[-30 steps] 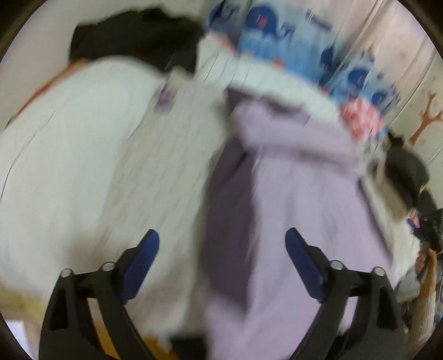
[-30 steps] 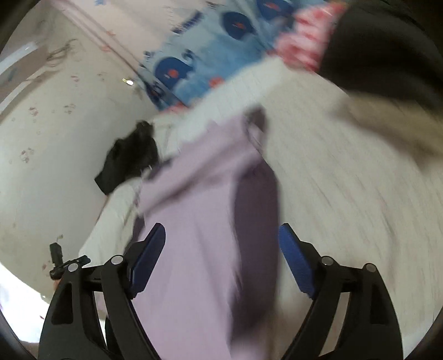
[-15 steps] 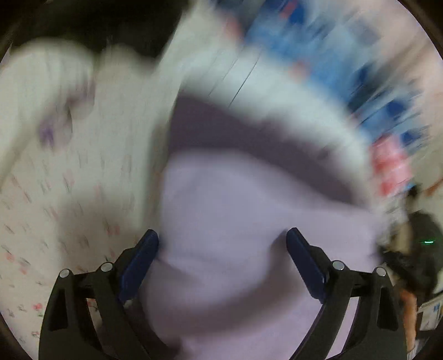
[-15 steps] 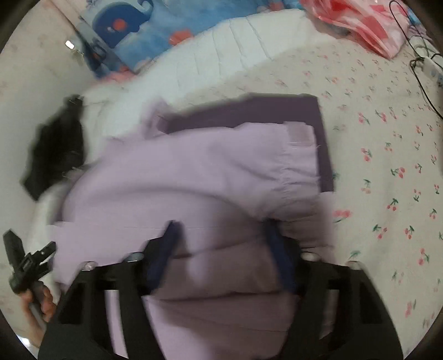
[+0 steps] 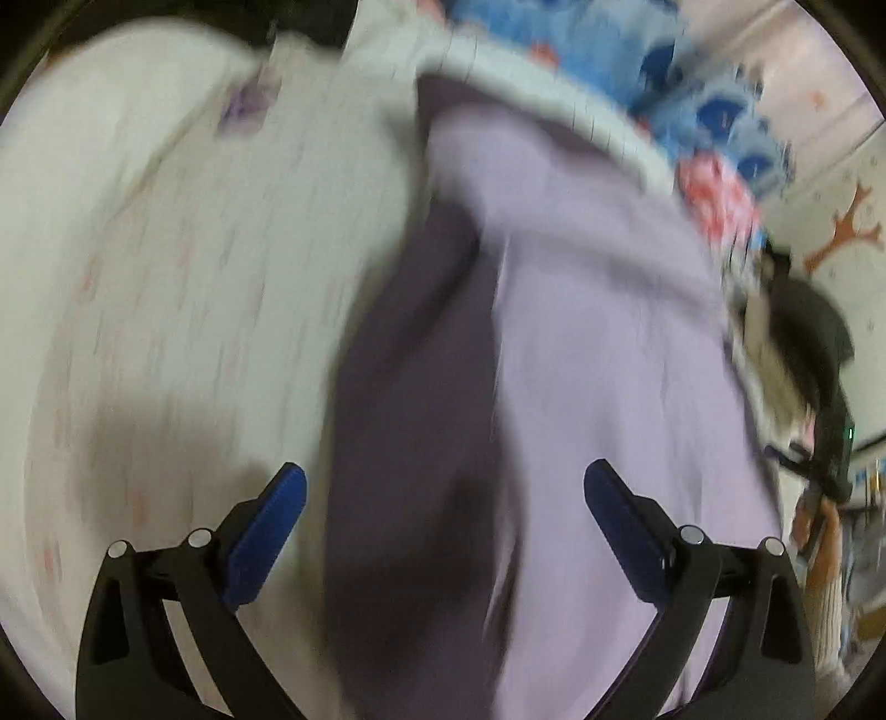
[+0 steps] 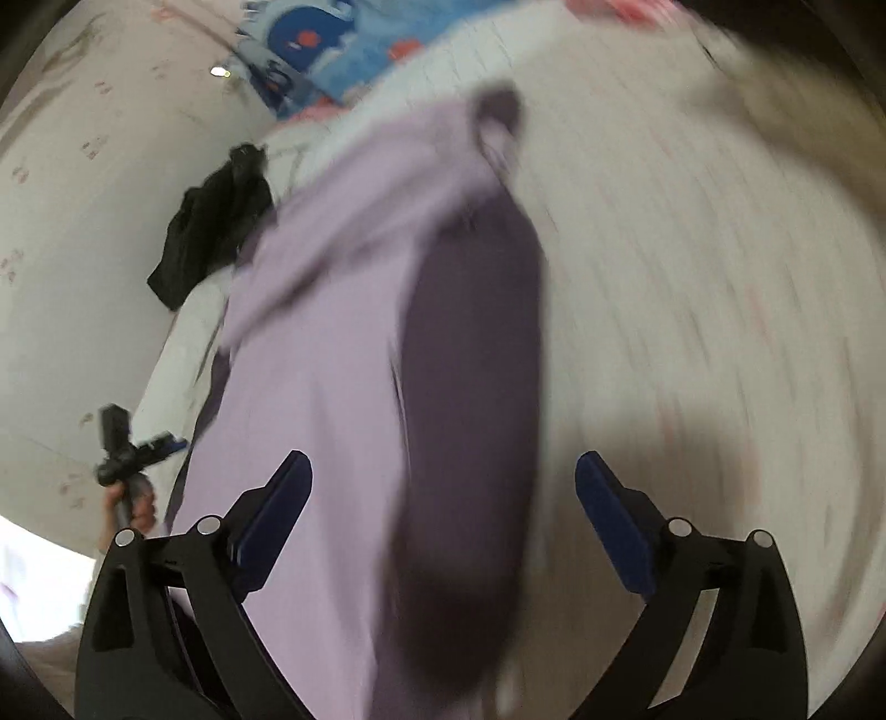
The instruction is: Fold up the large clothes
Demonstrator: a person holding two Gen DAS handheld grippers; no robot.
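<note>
A large lilac garment [image 5: 598, 343] with a darker purple part [image 5: 410, 387] lies on the floral bed sheet [image 5: 194, 288]. My left gripper [image 5: 443, 498] is open above it, fingers apart and empty. In the right wrist view the same garment [image 6: 321, 354] with its dark purple part [image 6: 470, 360] lies on the sheet [image 6: 692, 277]. My right gripper [image 6: 443, 487] is open above it and empty. Both views are blurred by motion.
A blue whale-print cloth [image 5: 609, 50] and a pink cloth [image 5: 714, 194] lie at the far end of the bed. A black garment [image 6: 216, 221] hangs off the bed edge. The other gripper [image 6: 127, 448] shows at the left, by the wall.
Both grippers have pulled back and tilted from close over the garment. The right gripper's fingers, narrower half a second ago, are wide apart again. The garment lies on the bed.
</note>
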